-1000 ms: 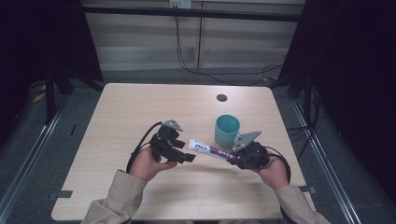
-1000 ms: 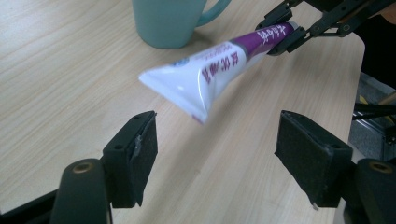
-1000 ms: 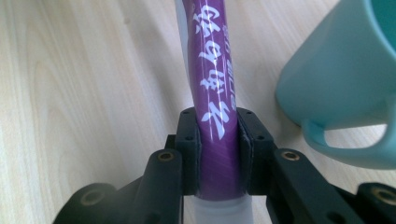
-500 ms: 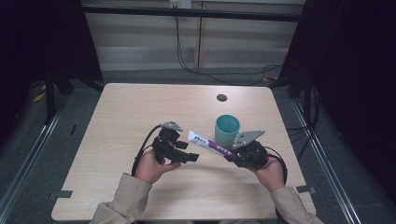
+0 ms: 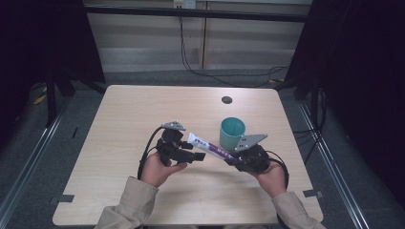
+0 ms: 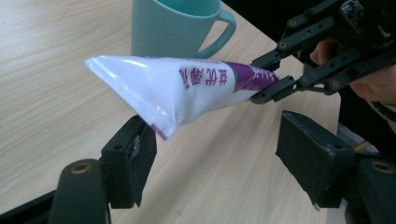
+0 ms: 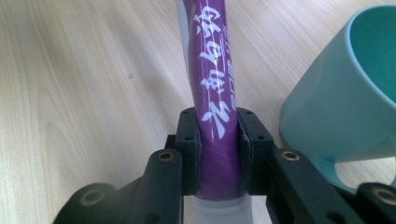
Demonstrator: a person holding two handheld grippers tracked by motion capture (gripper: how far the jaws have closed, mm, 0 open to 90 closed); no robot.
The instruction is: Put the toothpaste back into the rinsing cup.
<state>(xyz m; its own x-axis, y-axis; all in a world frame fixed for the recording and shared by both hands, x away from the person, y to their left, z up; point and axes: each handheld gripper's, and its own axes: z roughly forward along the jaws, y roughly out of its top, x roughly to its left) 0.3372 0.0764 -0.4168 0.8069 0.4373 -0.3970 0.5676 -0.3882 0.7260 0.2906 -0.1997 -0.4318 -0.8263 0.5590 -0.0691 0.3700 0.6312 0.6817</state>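
Observation:
A white and purple tube (image 5: 210,146) hangs above the table between my two grippers. My right gripper (image 7: 218,154) is shut on its purple end (image 7: 212,70), right beside a teal mug (image 7: 345,102). The tube's flat white end (image 6: 187,93) lies just above the gap of my left gripper (image 6: 222,163), whose jaws stand wide apart and clear of it. From the high view, the left gripper (image 5: 193,155) sits left of the tube and the right gripper (image 5: 230,160) in front of the mug (image 5: 232,132). In the left gripper view the right gripper (image 6: 268,88) pinches the tube in front of the mug (image 6: 177,28).
The light wooden table (image 5: 129,109) has a small dark round hole (image 5: 227,99) near its far edge. Black cables trail from both grippers toward the person's hands. Dark floor and rails surround the table.
The right gripper has tilted the tube's white end up a little and shifted slightly left. The left gripper has stayed beside that end with its jaws apart.

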